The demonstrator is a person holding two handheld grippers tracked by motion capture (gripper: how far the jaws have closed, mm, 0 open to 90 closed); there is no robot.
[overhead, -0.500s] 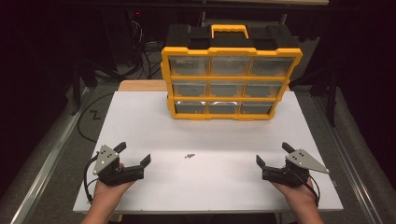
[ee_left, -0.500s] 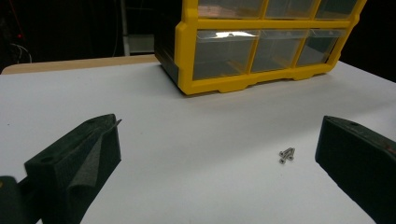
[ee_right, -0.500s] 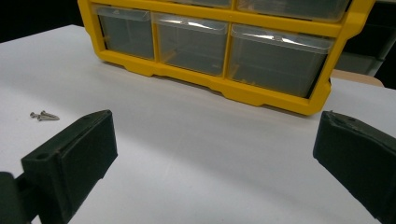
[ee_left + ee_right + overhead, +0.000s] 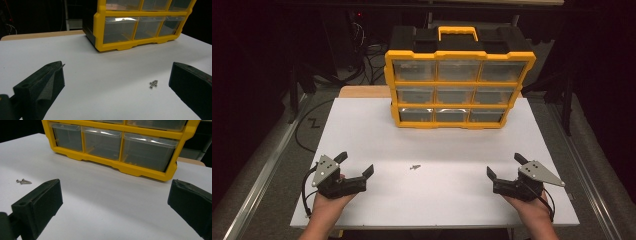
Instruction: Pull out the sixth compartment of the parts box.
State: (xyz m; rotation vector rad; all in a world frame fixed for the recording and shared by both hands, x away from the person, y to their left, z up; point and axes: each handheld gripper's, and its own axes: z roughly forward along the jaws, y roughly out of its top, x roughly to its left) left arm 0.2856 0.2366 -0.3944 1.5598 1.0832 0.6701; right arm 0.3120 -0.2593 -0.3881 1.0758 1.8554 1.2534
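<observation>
A small cluster of screws point(image 4: 414, 167) lies on the white table point(image 4: 452, 200) just below the centre of the high view, roughly midway between the 2 grippers and well apart from each. In the right gripper view the screws point(image 4: 23, 181) sit at the left edge, their long axes running nearly level across the frame, heads to the left. In the left gripper view the screws point(image 4: 153, 84) lie at lower right, slanting up to the right. The left gripper point(image 4: 356, 165) at lower left and the right gripper point(image 4: 504, 167) at lower right both have jaws spread wide, with nothing between them. A yellow drawer organizer point(image 4: 459, 89) stands at the upper centre.
</observation>
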